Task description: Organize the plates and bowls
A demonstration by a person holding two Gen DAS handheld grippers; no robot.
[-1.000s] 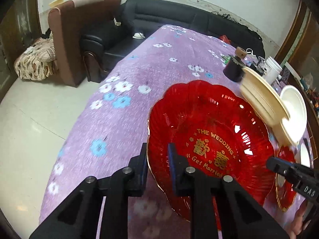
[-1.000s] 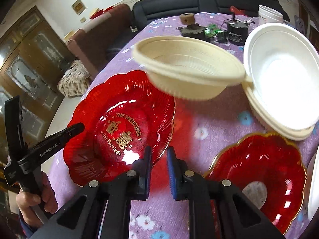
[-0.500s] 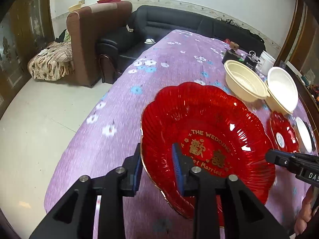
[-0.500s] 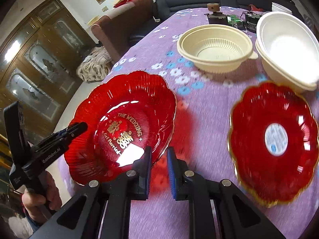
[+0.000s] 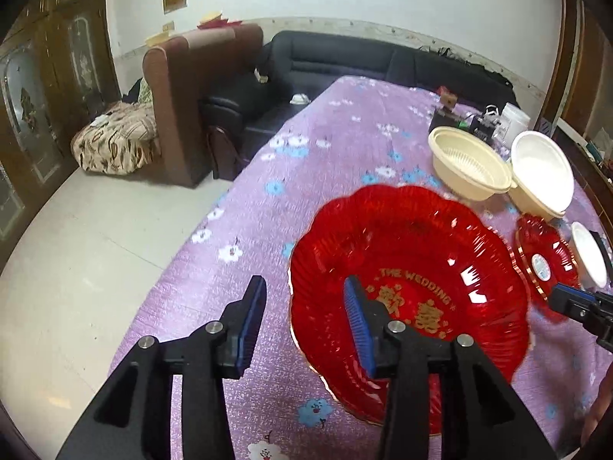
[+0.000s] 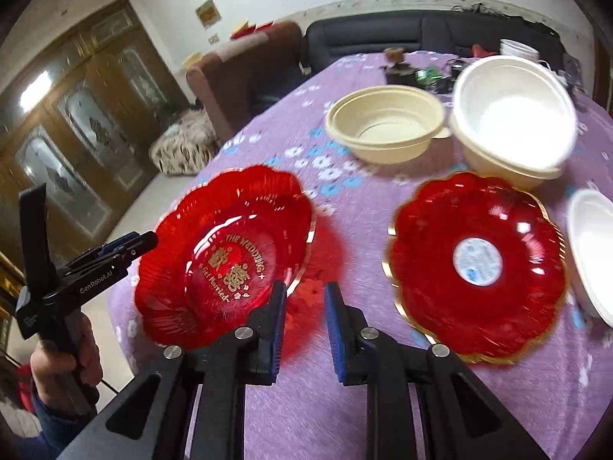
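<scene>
While its jaws are opening, the left gripper [image 5: 304, 318] straddles the near-left rim of a red wedding plate [image 5: 413, 291], the left pad clear of the rim and the right pad over the plate's inner wall; no pad presses on the plate, which is released. The plate sits on a purple flowered surface [image 5: 306, 176], just ahead and to the right of this gripper, its gold lettering facing up.

In the right wrist view the right gripper [image 6: 304, 326] hangs over bare cloth, its jaws opening with nothing between them. The same plate lies just ahead to the left of it, its left pad overlapping the plate's near rim in the picture; whether they touch cannot be told. A 2nd red plate [image 6: 477, 268] with a gold edge and a round white sticker lies just ahead to the right, apart from the 1st. Beyond them stand a cream bowl [image 6: 385, 130] and a white bowl [image 6: 513, 111] nested in another cream one, side by side. A white dish [image 6: 592, 253] shows at the far right edge. At the far left a hand [image 6: 65, 364] holds the handle of the left gripper, whose tip sits beside the wedding plate's left rim.
</scene>
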